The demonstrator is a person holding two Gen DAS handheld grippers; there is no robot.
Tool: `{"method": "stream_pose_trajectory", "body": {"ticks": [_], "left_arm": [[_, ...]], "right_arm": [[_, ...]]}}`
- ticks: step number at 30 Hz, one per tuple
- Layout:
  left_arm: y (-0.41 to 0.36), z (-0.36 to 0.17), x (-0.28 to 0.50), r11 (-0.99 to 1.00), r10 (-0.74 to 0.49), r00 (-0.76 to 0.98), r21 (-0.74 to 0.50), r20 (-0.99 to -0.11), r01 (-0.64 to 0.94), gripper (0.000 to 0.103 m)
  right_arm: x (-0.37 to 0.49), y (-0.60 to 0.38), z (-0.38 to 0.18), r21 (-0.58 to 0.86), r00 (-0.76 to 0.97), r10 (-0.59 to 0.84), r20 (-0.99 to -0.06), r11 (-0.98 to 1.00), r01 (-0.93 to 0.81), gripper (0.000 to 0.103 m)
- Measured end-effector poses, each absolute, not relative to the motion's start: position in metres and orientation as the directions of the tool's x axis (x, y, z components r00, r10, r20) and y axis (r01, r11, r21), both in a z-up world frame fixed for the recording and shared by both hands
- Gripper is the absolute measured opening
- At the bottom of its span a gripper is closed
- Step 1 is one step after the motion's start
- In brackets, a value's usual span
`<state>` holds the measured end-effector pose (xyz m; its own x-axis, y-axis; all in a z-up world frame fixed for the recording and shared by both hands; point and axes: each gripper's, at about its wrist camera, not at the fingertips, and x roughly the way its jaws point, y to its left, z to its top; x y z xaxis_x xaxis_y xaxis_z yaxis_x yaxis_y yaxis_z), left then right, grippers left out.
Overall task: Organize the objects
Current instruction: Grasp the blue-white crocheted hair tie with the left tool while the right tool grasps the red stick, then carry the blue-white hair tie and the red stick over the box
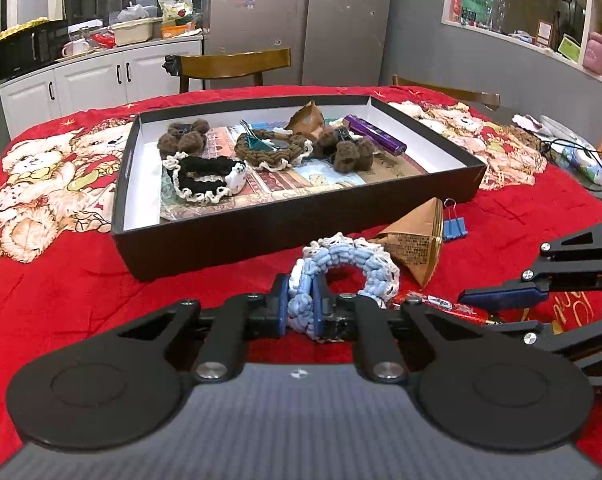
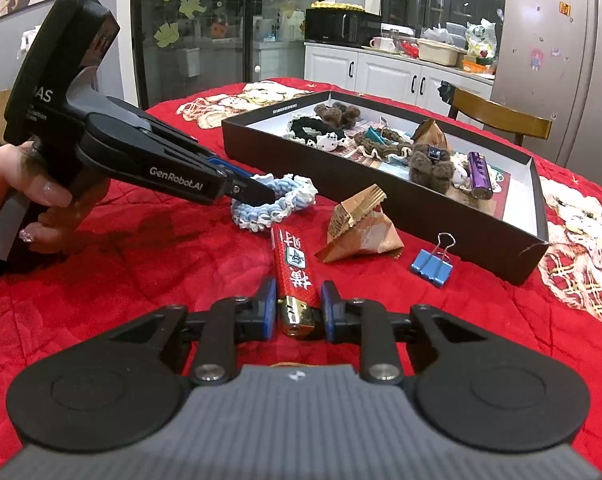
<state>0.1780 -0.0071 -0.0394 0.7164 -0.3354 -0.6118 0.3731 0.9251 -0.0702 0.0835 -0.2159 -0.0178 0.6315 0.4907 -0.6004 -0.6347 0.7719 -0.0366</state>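
Sorting is well under way on a red bear-print cloth. The black tray, filling the middle of the left wrist view, already holds several brown knitted pieces, a black-and-cream scrunchie, a brown scrunchie with a teal clip on it, a folded brown paper packet and a purple lighter.

Four things lie outside it, by the look of the cloth: a blue-and-white crocheted scrunchie, a red lighter, a second folded paper packet and a blue binder clip. Two of these are in hand.

At lower centre of the left wrist view, the left gripper has its fingers pressed in on the near loop of the blue-and-white scrunchie, yarn bunched between the blue pads; the rest of the ring lies beyond the tips, just in front of the tray's near wall. In the right wrist view the same gripper reaches in from the upper left, a hand on its handle.

At lower centre of that view, the right gripper pinches the gold metal end of the red lighter, its red body running away from the tips toward the scrunchie. The paper packet and binder clip lie to the right, untouched, between the lighter and the tray.
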Motion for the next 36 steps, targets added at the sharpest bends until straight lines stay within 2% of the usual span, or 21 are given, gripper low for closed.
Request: {"method": "stream_pose_trajectory", "body": {"ticks": [22, 36], "left_arm": [[0.004, -0.019, 0.169, 0.939, -0.32, 0.762, -0.083, -0.563, 0.333, 0.015], [0.01, 0.026, 0.192, 0.962, -0.247, 0.826, -0.025, -0.507, 0.272, 0.015]], "right_arm": [[0.083, -0.232, 0.0, 0.093, 0.638, 0.588, -0.497, 0.767, -0.634, 0.023], [0.106, -0.232, 0.03, 0.066, 0.73, 0.53, -0.431, 0.826, -0.56, 0.023]]}}
